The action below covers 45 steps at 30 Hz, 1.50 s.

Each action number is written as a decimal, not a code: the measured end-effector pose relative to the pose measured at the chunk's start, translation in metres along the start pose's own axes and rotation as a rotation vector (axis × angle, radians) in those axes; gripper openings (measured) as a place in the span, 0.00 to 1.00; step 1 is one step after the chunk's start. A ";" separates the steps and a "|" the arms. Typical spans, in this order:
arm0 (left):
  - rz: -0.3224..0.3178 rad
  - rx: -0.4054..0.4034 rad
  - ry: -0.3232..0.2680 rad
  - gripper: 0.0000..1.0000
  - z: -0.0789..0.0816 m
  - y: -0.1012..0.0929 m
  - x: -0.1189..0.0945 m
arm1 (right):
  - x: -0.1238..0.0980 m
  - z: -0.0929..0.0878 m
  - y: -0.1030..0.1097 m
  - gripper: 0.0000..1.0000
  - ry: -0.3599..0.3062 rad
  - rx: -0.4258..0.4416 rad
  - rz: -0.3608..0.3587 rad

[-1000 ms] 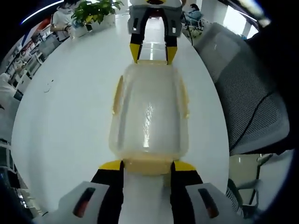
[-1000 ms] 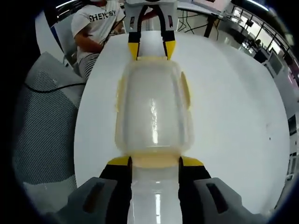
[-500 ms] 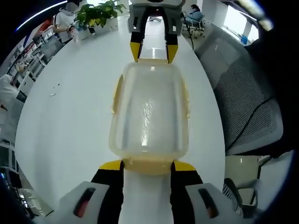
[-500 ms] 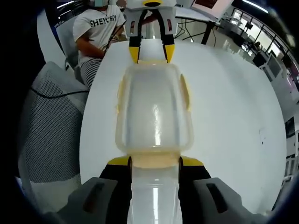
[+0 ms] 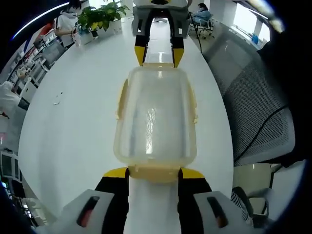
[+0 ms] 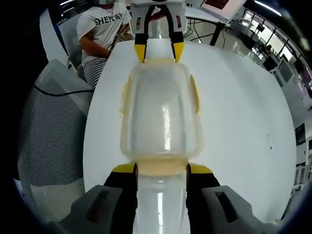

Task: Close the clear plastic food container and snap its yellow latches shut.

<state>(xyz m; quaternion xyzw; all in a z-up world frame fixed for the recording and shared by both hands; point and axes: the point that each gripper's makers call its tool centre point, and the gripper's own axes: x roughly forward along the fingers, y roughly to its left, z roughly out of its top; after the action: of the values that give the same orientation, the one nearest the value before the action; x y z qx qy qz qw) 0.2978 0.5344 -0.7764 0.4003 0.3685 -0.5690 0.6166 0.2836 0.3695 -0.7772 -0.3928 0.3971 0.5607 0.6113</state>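
Note:
A clear plastic food container [image 5: 155, 117] with its lid on hangs over the white table, held lengthwise between both grippers. My left gripper [image 5: 154, 174] is shut on the yellow end latch [image 5: 154, 171] nearest it. At the far end, my right gripper [image 5: 158, 56] clamps the opposite latch. In the right gripper view the same container [image 6: 161, 114] runs from my right gripper [image 6: 161, 170] to the left gripper [image 6: 159, 52]. Yellow side latches [image 5: 121, 100] [image 6: 195, 95] lie along the long sides; I cannot tell whether they are snapped down.
The round white table [image 5: 73, 122] lies below. A grey mesh chair [image 5: 258, 97] stands beside it, seen again as the chair [image 6: 53, 122]. A potted plant [image 5: 100, 14] sits at the far edge. A seated person in a white T-shirt [image 6: 105, 24] is behind the table.
The container stays clamped between both grippers. The table and room behind have drifted slightly, so both hands shifted together with it.

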 end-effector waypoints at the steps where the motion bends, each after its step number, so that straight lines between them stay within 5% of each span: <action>1: 0.002 -0.003 0.001 0.33 0.002 0.000 0.000 | -0.001 -0.002 0.000 0.36 -0.002 -0.004 -0.003; 45: -0.015 -0.006 -0.010 0.33 0.138 -0.008 0.064 | -0.054 -0.143 -0.002 0.36 0.037 0.001 -0.005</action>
<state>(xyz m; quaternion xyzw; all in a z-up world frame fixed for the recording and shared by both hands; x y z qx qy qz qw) 0.2947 0.3818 -0.7794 0.3927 0.3702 -0.5744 0.6155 0.2763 0.2168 -0.7813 -0.4036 0.4076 0.5518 0.6054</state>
